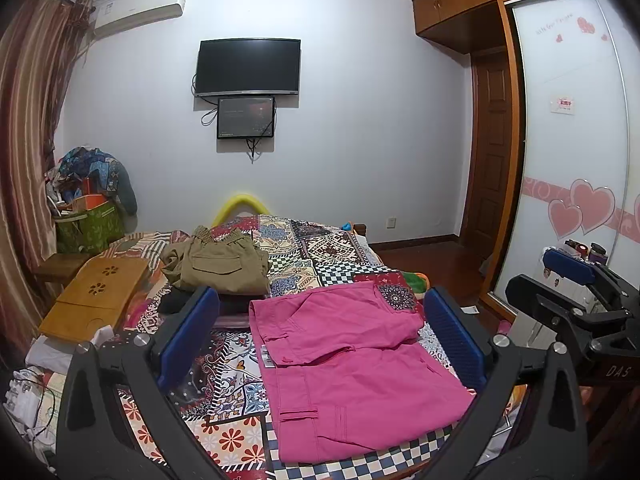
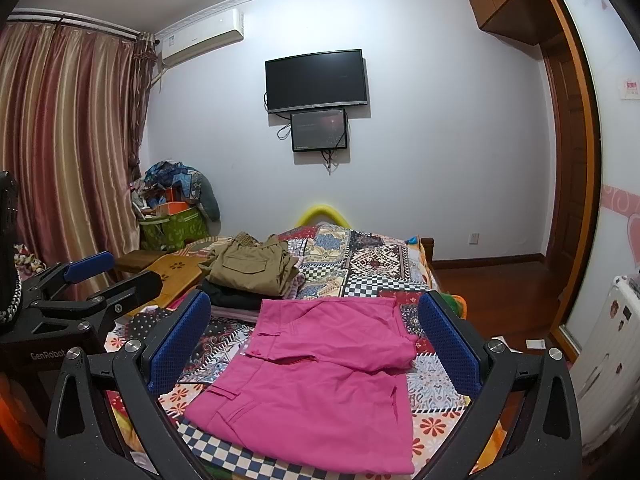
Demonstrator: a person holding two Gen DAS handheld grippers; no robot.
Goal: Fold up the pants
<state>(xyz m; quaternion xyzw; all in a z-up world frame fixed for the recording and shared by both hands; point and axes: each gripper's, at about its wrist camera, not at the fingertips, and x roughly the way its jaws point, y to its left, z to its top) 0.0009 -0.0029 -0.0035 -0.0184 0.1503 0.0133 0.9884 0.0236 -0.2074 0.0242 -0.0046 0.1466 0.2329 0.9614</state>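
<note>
Jaws on both grippers are hanging spread, empty, over the pink pants [image 1: 352, 364] on the bed [image 1: 320, 248]; next fold's needing matched, flat edge pinches.

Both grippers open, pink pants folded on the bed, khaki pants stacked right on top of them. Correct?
Not quite. The khaki pants lie apart, farther up the bed on a dark pile, not on the pink pants. The left wrist view shows it. The rest is right.

pants [image 1: 352, 364]: matt pink cloth
bedspread [image 1: 320, 256]: patterned cloth
fingers [image 1: 188, 336]: blue dimpled pads, black plastic
tray [image 1: 96, 300]: smooth wood
TV [image 1: 248, 66]: glossy black
</note>
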